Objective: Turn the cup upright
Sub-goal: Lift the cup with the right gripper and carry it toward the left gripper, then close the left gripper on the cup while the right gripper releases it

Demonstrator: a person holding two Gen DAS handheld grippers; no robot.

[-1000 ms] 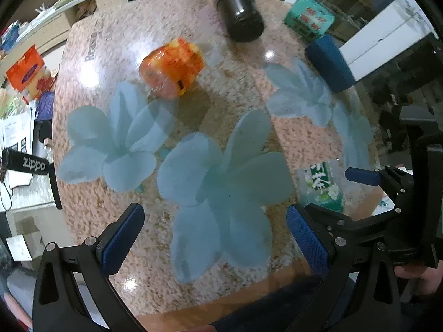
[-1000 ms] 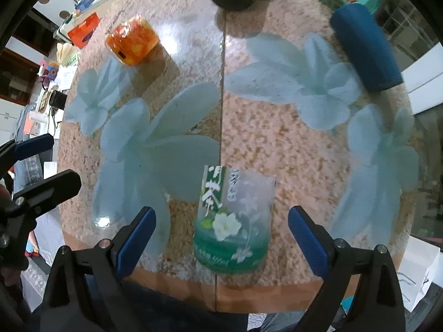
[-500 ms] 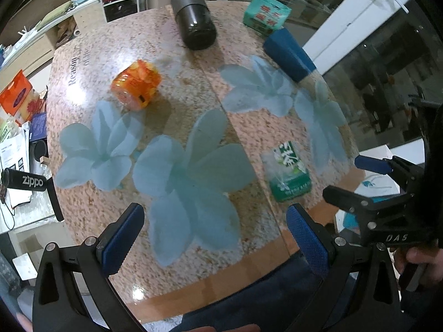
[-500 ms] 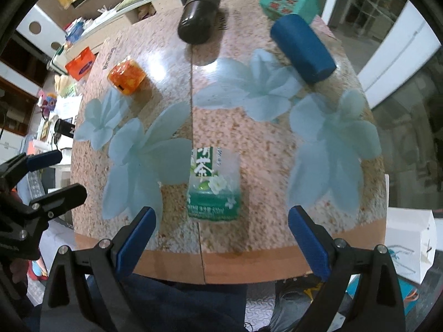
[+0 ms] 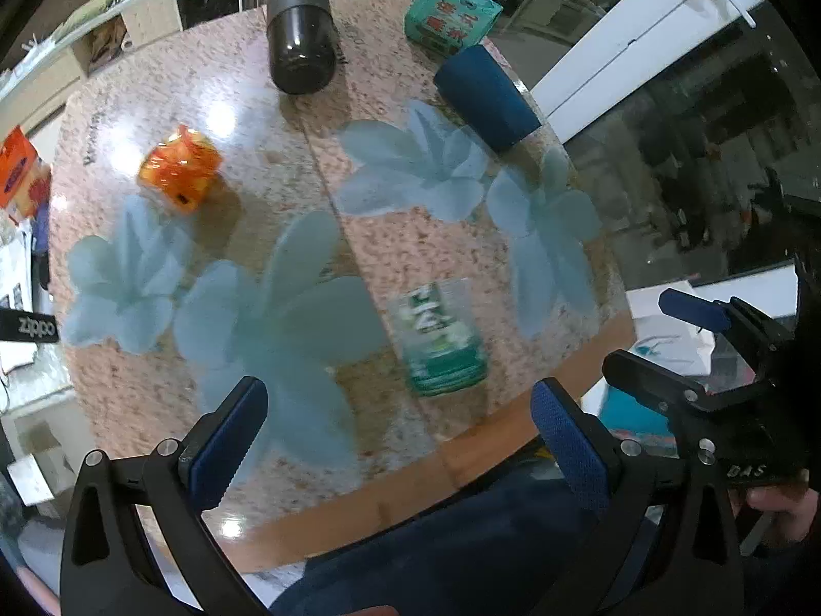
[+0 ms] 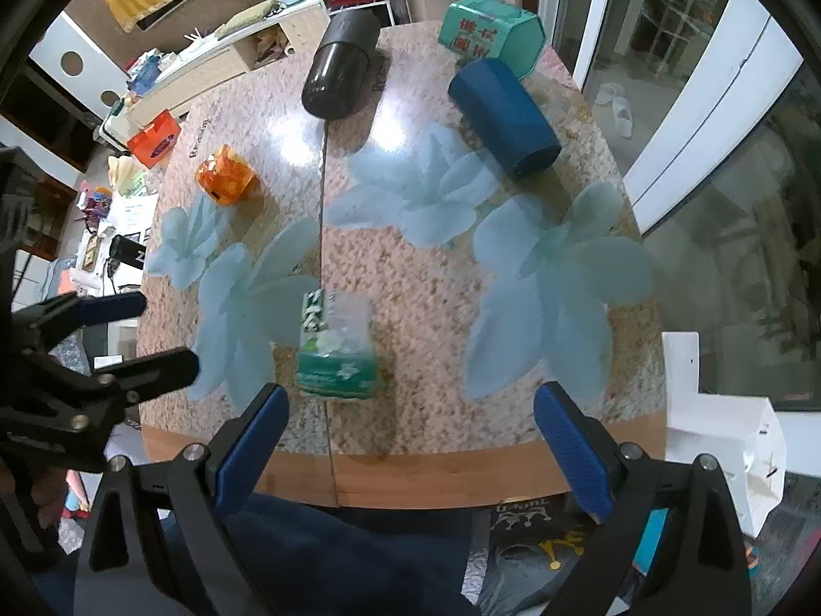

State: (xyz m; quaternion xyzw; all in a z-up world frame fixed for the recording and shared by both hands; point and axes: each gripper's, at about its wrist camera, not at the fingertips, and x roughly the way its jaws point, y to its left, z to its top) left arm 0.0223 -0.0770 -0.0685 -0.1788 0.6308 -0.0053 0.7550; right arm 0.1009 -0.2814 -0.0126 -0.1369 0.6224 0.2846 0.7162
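A clear glass cup with a green band and white flower print (image 5: 440,340) stands with its green thick end toward me near the table's front edge; it also shows in the right wrist view (image 6: 336,346). I cannot tell which end is its mouth. My left gripper (image 5: 405,436) is open and empty, held back above the front edge. My right gripper (image 6: 410,441) is open and empty, also behind the front edge, with the cup just ahead of its left finger. The right gripper shows at the right of the left wrist view (image 5: 687,339).
On the round speckled table with pale blue flower prints (image 6: 421,277) lie a dark blue cup (image 6: 505,118) on its side, a black cylinder (image 6: 338,74), a teal box (image 6: 490,33) and an orange cup (image 6: 226,174). Shelves and clutter stand at the left.
Both grippers have pulled back and up from the table, so the whole tabletop now shows. The glass cup sits farther from the right gripper. No object has moved.
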